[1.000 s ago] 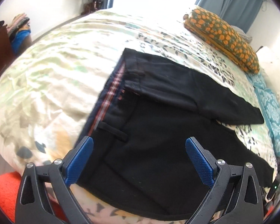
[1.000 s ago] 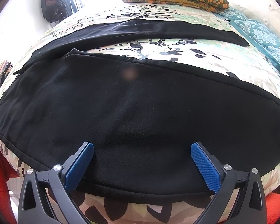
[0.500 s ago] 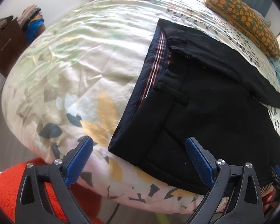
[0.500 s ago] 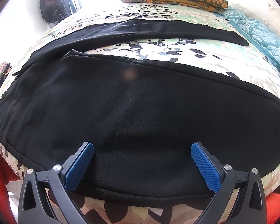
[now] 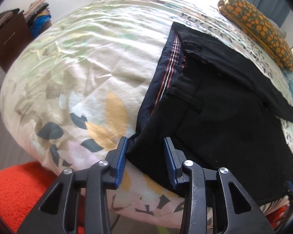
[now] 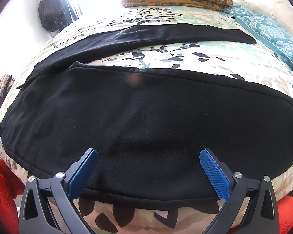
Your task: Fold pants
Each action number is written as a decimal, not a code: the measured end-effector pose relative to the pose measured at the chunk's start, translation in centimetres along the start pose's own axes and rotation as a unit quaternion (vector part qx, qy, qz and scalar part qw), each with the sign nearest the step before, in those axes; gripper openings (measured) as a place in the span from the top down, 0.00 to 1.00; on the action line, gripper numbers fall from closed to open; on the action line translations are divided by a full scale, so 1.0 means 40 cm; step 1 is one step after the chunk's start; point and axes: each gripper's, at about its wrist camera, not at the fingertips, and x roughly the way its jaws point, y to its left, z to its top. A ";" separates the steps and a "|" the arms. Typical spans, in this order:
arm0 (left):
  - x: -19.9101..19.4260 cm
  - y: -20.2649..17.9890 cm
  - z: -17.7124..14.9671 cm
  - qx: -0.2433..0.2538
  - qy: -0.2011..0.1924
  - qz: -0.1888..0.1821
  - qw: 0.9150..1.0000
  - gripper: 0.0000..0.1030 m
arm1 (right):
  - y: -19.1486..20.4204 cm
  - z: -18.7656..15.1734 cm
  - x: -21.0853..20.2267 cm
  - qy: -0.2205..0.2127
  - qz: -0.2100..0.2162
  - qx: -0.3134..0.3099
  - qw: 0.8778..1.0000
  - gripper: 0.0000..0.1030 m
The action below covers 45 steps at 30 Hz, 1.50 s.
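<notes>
Black pants (image 5: 220,109) lie flat on the bed, legs spread apart, the striped waistband lining (image 5: 171,66) facing left. My left gripper (image 5: 145,156) straddles the near waistband corner (image 5: 134,146); its jaws are partly closed with the fabric between them but a gap remains. In the right wrist view the near leg (image 6: 146,120) fills the middle and the far leg (image 6: 156,35) runs across behind it. My right gripper (image 6: 148,167) is wide open over the near leg's lower edge, holding nothing.
The bed has a floral quilt (image 5: 78,68). An orange-patterned pillow (image 5: 257,27) and a teal pillow (image 6: 275,33) lie at the head. An orange rug (image 5: 13,191) is below the bed edge. A dark dresser with stacked clothes (image 5: 7,35) stands at the left.
My left gripper has moved left to the waistband corner and its jaws have narrowed around it. My right gripper has barely moved and stays open.
</notes>
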 end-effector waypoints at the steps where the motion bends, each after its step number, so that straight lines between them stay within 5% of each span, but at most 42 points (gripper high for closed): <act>1: -0.008 0.021 0.001 -0.019 -0.004 -0.009 1.000 0.78 | -0.004 0.000 -0.007 -0.004 -0.001 0.004 1.000 0.00; 3: -0.026 0.043 0.001 -0.040 -0.013 -0.032 0.999 0.83 | -0.008 0.000 -0.018 -0.012 -0.004 0.009 1.000 0.00; 8: -0.086 0.018 0.000 -0.013 -0.047 -0.021 0.999 0.90 | 0.001 -0.003 -0.041 -0.024 -0.011 -0.001 1.000 0.00; 20: -0.088 0.047 0.023 -0.039 -0.048 0.004 0.998 0.91 | 0.019 -0.017 -0.080 -0.039 0.011 -0.036 0.999 0.00; 26: -0.087 0.068 0.042 -0.041 -0.057 0.038 0.997 0.91 | -0.277 0.026 -0.189 -0.080 0.016 0.150 0.985 0.00; 31: -0.064 0.067 0.037 -0.035 -0.055 0.067 0.996 0.91 | -0.650 -0.010 -0.321 -0.116 -0.058 0.312 0.941 0.00; 34: -0.052 0.037 0.030 -0.002 -0.054 0.095 0.994 0.90 | -0.844 -0.059 -0.341 -0.093 -0.100 0.393 0.909 0.00; 37: -0.049 0.037 0.031 -0.003 -0.042 0.109 0.993 0.75 | -0.958 -0.091 -0.300 -0.056 -0.082 0.412 0.906 0.00; 39: -0.056 0.047 0.029 -0.016 -0.034 0.122 0.992 0.49 | -0.989 -0.102 -0.276 -0.049 -0.057 0.409 0.909 0.01; 40: -0.063 0.051 0.027 -0.022 -0.036 0.123 0.991 0.44 | -0.991 -0.100 -0.263 -0.045 -0.050 0.401 0.914 0.02; 41: -0.073 0.053 0.026 -0.026 -0.040 0.121 0.991 0.41 | -0.988 -0.093 -0.246 -0.037 -0.044 0.389 0.920 0.08; 42: -0.083 0.052 0.026 -0.026 -0.043 0.121 0.991 0.41 | -0.979 -0.090 -0.228 -0.025 -0.041 0.373 0.926 0.29; 44: -0.104 0.039 0.030 -0.024 -0.049 0.122 0.991 0.41 | -0.953 -0.070 -0.195 0.009 -0.082 0.324 0.943 0.51; 45: -0.116 0.028 0.033 -0.022 -0.055 0.122 0.991 0.40 | -0.941 -0.061 -0.189 0.019 -0.110 0.296 0.949 0.53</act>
